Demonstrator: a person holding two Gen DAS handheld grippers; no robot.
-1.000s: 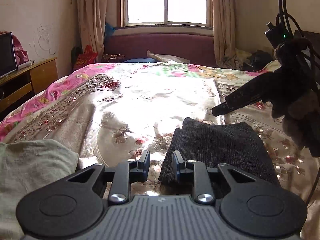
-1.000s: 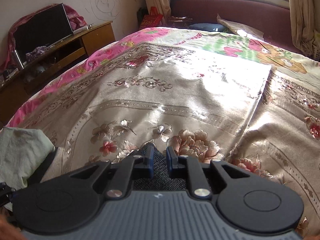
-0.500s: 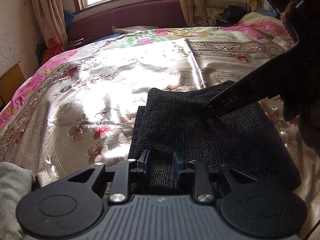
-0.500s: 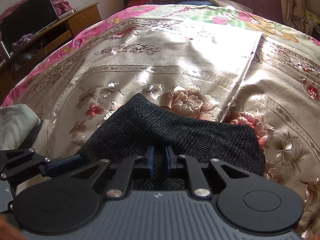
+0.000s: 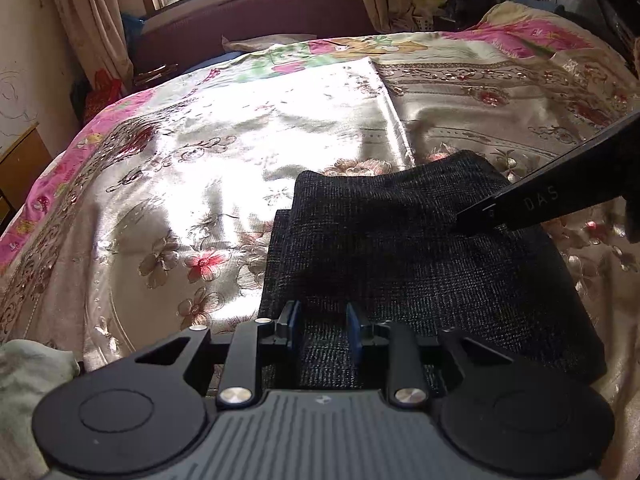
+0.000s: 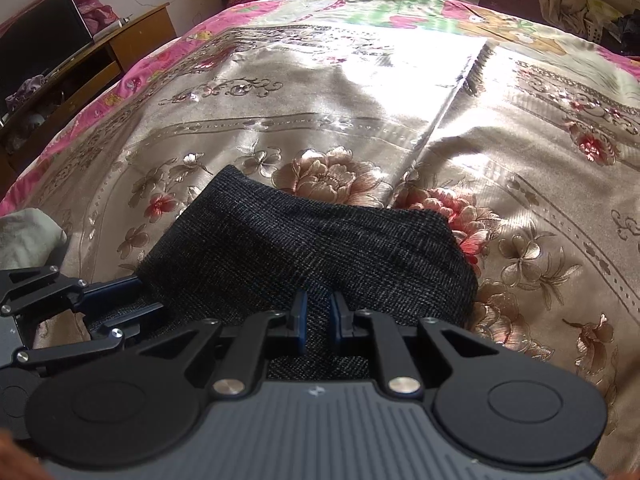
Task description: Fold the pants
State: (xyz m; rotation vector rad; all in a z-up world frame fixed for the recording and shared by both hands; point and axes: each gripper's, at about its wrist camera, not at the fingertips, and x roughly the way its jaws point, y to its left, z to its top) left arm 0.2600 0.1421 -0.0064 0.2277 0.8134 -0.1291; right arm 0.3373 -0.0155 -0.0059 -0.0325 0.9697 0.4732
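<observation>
Black left tool [image 5: 321, 330], blue pads, silver screws, ribbed grey housing, "DAS" lettering

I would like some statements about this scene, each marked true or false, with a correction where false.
1. The pants lie folded on the bedspread. True.
2. The pants are bright red. False: they are dark, almost black.
3. The left tongs have pants fabric between the fingers. True.
4. The right tongs are over bare bedspread, far from the pants. False: they are at the pants, with fabric between the fingers.
5. A pale cloth lies at the left edge of the right wrist view. True.
</observation>
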